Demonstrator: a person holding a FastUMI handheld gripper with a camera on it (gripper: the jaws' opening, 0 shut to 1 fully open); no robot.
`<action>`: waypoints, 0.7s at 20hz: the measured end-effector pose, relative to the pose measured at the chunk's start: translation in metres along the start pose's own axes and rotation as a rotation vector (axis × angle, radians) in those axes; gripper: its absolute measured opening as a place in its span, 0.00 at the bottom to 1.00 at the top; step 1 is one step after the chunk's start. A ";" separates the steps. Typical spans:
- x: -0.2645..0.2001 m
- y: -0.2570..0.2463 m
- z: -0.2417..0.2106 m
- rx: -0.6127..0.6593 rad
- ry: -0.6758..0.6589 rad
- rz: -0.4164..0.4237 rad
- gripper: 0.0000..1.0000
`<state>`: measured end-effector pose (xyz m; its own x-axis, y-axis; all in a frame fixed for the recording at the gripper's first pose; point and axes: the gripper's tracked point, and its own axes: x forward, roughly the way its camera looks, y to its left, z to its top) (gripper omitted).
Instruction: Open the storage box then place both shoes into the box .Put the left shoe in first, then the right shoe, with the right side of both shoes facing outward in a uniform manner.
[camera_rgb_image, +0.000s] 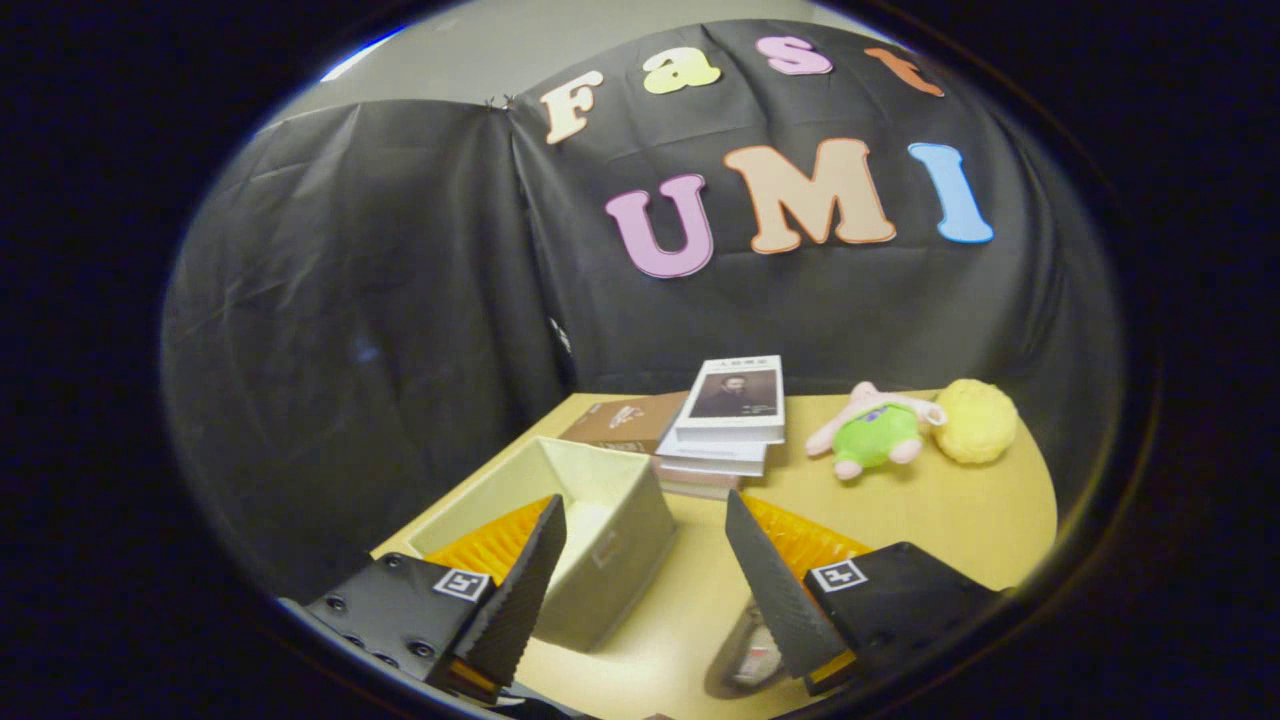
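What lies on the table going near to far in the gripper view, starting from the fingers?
Open fingers, holding nothing → shoe by the right finger → open storage box → stack of books → plush toy and yellow ball.

You can read nothing here — the print on the top book's (733, 398) cover and on the brown book (625, 420) beside it is too small.

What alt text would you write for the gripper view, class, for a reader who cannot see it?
The tongs hang open above a yellow table, with an open beige storage box just ahead of them. Beyond it lie stacked books, a green-and-pink plush toy and a yellow ball.
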<state>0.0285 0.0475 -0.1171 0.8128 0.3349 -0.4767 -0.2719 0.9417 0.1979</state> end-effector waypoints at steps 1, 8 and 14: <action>-0.003 -0.011 -0.007 -0.011 0.009 -0.018 1.00; -0.012 -0.078 -0.065 -0.011 0.098 -0.102 1.00; -0.009 -0.107 -0.128 0.012 0.212 -0.116 1.00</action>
<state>-0.0160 -0.0523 -0.2436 0.7119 0.2246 -0.6654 -0.1759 0.9743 0.1407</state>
